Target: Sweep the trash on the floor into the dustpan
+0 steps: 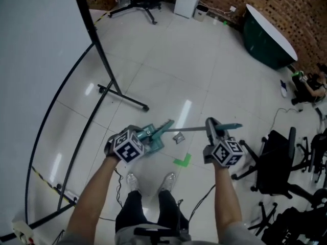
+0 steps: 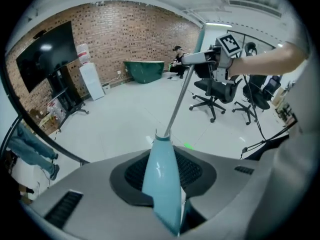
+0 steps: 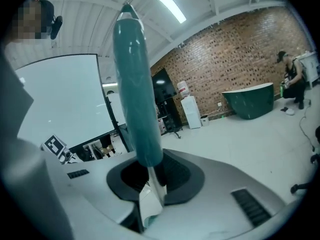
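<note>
Found the trash lying on the floor: one small grey crumpled scrap, near a green mark and ahead of the shoes. In the head view, saw it just under the broom, roughly midway along the bare rod.

Read the broom's long axis as running almost straight across that view, with a pale cone at the left end and a dark grip at the right. Noted the left gripper clenched on the pale cone, pinching it from both sides, with the rod leaving the cone toward the other hand. Noted the right gripper likewise clamped on the broom, about where rod meets dark grip.

Placed the scrap to the right of the left gripper and to the left of the right one, about as near to either in the picture. Judged both to be held above the floor, so could not settle which was truly nearer.

Spotted a teal shape against the left gripper in the picture, just left of the scrap — brush head or dustpan, could not tell which. Judged the coming move to hang on this: getting the brush end down on the far side of the scrap from the pan — then drawing it across.
</note>
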Motion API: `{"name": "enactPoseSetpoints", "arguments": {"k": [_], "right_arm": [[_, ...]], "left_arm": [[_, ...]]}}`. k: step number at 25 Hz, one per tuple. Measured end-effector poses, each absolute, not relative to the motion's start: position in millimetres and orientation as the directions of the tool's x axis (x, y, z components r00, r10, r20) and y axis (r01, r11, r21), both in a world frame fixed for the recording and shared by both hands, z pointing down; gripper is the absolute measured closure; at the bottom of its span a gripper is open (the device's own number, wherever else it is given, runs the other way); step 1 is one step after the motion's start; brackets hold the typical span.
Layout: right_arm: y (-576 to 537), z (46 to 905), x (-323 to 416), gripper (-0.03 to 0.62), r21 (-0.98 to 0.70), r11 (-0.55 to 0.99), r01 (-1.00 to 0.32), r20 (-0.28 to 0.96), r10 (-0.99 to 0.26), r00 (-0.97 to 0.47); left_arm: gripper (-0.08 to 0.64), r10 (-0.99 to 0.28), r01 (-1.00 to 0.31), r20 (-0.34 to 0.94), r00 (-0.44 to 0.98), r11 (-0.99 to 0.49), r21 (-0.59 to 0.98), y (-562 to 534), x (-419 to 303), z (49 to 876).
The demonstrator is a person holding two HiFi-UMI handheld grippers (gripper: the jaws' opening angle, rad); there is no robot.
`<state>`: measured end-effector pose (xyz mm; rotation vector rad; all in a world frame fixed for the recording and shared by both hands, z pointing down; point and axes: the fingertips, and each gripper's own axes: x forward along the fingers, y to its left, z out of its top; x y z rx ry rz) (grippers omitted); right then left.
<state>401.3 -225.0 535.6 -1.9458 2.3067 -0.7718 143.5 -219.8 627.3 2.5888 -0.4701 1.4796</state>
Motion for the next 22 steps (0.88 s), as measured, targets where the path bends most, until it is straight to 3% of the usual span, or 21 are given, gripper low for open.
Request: {"name": "enactPoseSetpoints", "arguments": {"k": [13,22], "right_arm": [[-215.6,573.2,525.9,0.543,-0.278,-0.024,-0.960,0.312,-0.948,-0.067],[-212.1,628.2,577.6,0.543,-0.246,-0.114,-0.963,0.368,-0.930,0.016]], "left_arm": [[0.449,-0.148,-0.244,0.915,0.375,-0.968,-0.056,-219.6,240.7,657.2],[0.449,-0.109,-0.175,0.939,0.326,-0.983,-0.054,-224.4,258.8,641.8]]}}
